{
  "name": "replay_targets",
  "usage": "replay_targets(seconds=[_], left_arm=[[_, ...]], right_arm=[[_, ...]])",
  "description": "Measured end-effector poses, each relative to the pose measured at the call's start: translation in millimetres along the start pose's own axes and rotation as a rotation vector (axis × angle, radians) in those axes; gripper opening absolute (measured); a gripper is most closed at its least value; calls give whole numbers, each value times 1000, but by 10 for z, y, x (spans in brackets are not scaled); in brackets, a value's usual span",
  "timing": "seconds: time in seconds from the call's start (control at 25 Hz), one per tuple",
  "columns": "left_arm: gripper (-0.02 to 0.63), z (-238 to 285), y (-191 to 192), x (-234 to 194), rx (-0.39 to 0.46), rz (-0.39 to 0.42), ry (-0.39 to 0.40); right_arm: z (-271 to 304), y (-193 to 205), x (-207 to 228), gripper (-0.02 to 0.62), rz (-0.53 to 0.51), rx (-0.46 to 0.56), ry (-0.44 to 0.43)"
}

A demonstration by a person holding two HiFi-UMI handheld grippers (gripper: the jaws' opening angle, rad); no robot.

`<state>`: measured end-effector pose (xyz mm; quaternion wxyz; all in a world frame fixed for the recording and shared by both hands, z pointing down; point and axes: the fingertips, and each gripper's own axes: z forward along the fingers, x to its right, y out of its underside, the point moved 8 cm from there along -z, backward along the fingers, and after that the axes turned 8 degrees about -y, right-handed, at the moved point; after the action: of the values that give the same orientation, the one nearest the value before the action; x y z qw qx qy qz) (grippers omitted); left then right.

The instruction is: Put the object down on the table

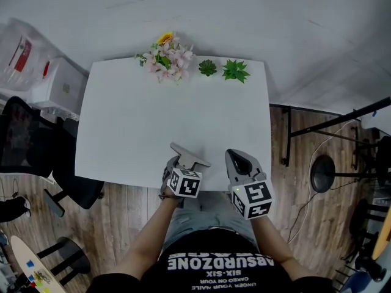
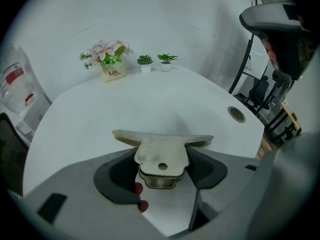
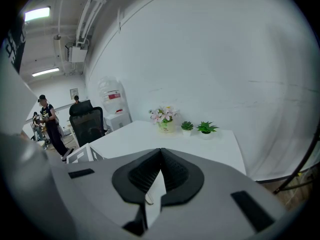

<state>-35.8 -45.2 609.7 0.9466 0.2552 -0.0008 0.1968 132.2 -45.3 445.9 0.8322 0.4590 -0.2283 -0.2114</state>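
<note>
A pale, flat T-shaped object [image 2: 162, 154] with a small hole in its tab is pinched between the dark pads of my left gripper [image 2: 162, 170], which is shut on it. Its wide bar points away from me. In the head view the object [image 1: 191, 156] hangs over the front edge of the white table [image 1: 146, 121], with the left gripper [image 1: 182, 165] just behind it. My right gripper [image 1: 239, 159] hovers at the same edge a little to the right. Its jaws are shut with nothing between them, as the right gripper [image 3: 161, 158] view shows.
A pot of pink flowers [image 1: 166, 57] and two small green plants [image 1: 208, 68] [image 1: 235, 71] stand along the table's far edge. A black office chair [image 1: 27, 145] stands left of the table. A black stand base [image 1: 327, 173] and frame are on the floor at right.
</note>
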Motion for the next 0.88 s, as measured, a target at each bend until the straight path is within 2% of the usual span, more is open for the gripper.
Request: replay_targets(seconds=[0.24,0.36,0.52,0.88], left_arm=[[290,30,22,15,-13,-11,2],[290,54,9,-4,-46,-34,26],[290,74,-24,-18,-89,-17,41],[290,68,-21,-15,-77,-24,41]], right_arm=[[20,27,13,-2,4,-8,-3],[26,32,17,-2,4,-10,-6],[37,56,21,-1,8,-13,-13],[51,89,33,-1,10,-17,-29]])
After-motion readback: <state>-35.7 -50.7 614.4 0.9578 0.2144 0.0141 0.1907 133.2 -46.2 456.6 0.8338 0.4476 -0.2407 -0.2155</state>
